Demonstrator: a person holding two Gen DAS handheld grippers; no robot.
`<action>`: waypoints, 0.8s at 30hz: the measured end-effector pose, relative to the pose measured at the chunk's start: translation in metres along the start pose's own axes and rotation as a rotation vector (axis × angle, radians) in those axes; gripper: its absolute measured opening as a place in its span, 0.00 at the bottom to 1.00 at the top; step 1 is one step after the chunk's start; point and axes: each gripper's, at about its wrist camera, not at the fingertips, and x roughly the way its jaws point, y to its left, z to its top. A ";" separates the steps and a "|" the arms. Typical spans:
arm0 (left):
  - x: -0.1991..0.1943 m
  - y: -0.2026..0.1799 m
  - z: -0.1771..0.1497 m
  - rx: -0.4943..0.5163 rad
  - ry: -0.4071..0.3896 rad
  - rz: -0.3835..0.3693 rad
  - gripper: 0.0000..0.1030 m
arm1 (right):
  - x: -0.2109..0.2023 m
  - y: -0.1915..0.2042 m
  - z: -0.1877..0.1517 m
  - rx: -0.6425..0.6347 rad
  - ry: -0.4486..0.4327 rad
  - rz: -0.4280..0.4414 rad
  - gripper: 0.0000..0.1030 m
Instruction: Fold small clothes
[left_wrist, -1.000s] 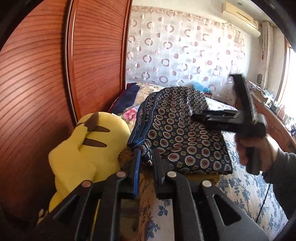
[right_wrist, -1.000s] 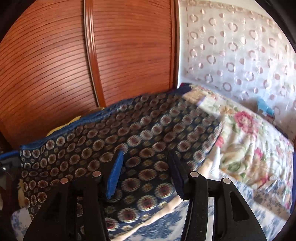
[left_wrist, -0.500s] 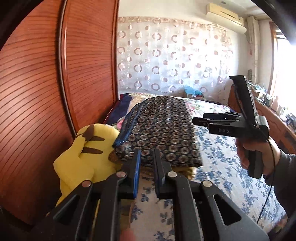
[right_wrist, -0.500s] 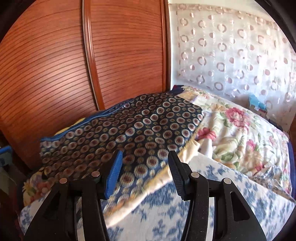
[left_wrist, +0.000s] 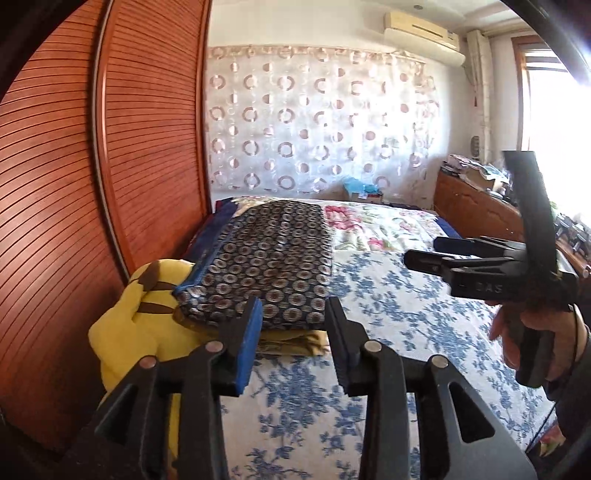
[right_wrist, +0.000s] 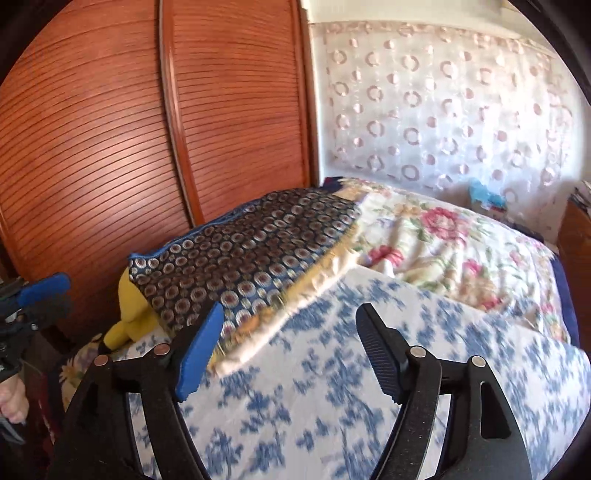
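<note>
Both grippers have pulled back from the patterned garment (left_wrist: 273, 266) since a second ago, when they were right up against it, and it now lies folded flat by the wooden wardrobe doors (left_wrist: 147, 155) on top of a folded yellowish cloth (left_wrist: 291, 341). The left gripper (left_wrist: 293, 332) has just been opening, narrow gap, nothing in it; the right gripper (right_wrist: 291, 339) has just been opening too, jaws spread wide over the blue-flowered sheet (right_wrist: 332, 387), empty. So this piece looks done and set on the pile, and I'd say the next move is finding another small garment, though none shows here. From the left camera you see the hand (left_wrist: 532, 332) carrying the right gripper, and the yellow plush toy (left_wrist: 140, 314) tucked against the pile; the right camera shows the pile's right-hand edge and the rose-print quilt (right_wrist: 443, 251) behind.
</note>
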 end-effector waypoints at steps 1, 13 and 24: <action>0.001 -0.004 0.000 0.002 0.003 -0.009 0.35 | -0.011 -0.004 -0.005 0.010 -0.006 -0.012 0.76; -0.006 -0.067 -0.002 0.056 0.006 -0.106 0.36 | -0.110 -0.036 -0.054 0.090 -0.058 -0.177 0.77; -0.021 -0.130 0.006 0.104 0.009 -0.188 0.37 | -0.185 -0.057 -0.088 0.184 -0.090 -0.288 0.77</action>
